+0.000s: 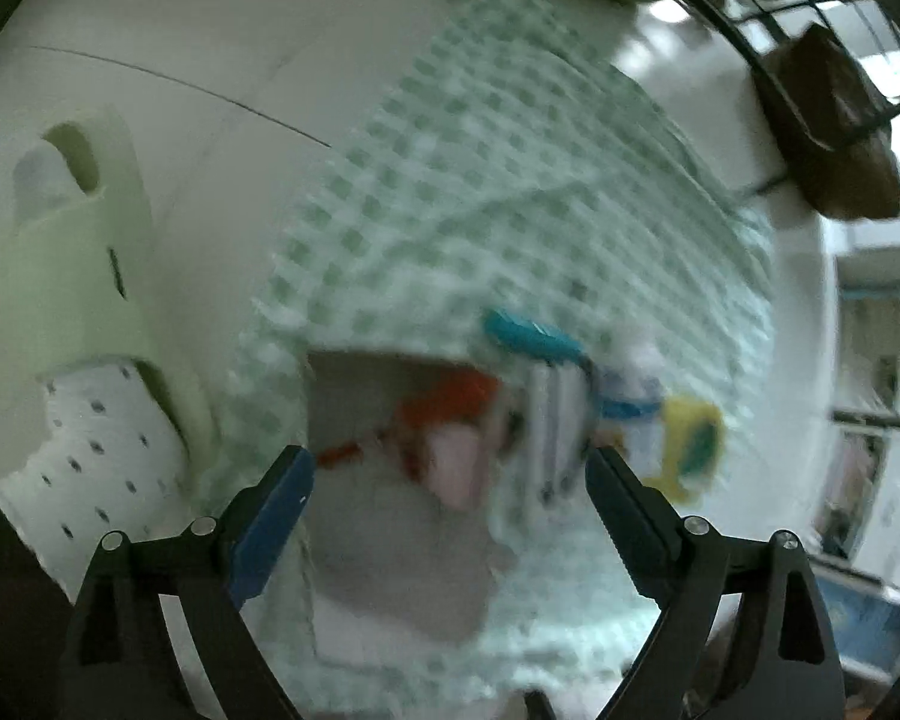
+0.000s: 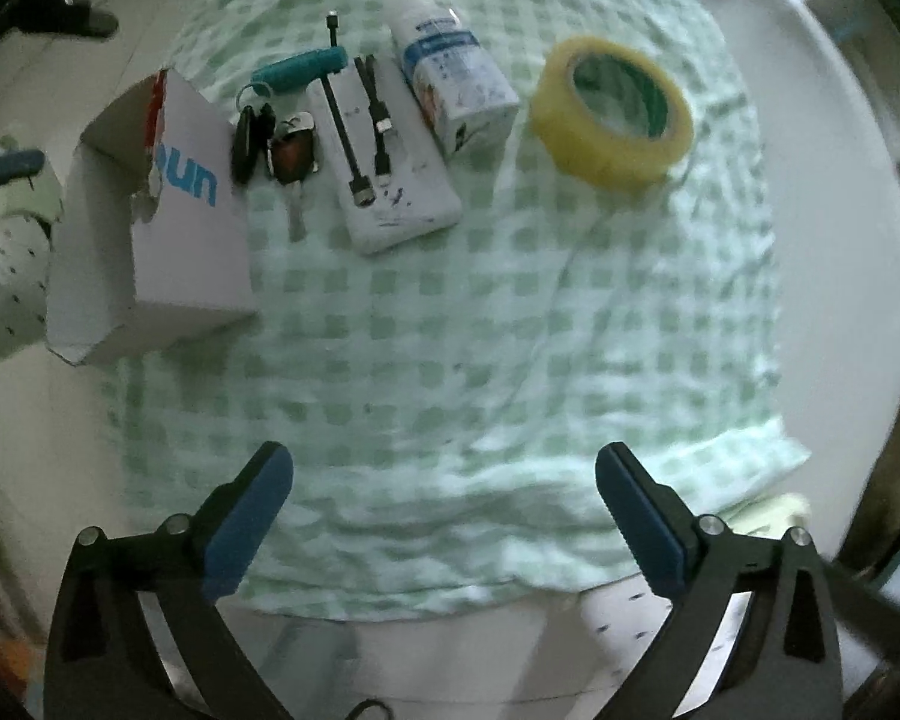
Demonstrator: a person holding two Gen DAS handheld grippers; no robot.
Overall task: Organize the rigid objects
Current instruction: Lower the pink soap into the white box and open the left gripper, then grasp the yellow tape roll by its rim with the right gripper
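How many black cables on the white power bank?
2, side by side on the white power bank: the longer cable toward the keys, the shorter cable toward the bottle. None seems hidden.

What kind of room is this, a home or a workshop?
Probably a home: a green checked cloth covers a white table, with everyday things on it such as keys and a tape roll.
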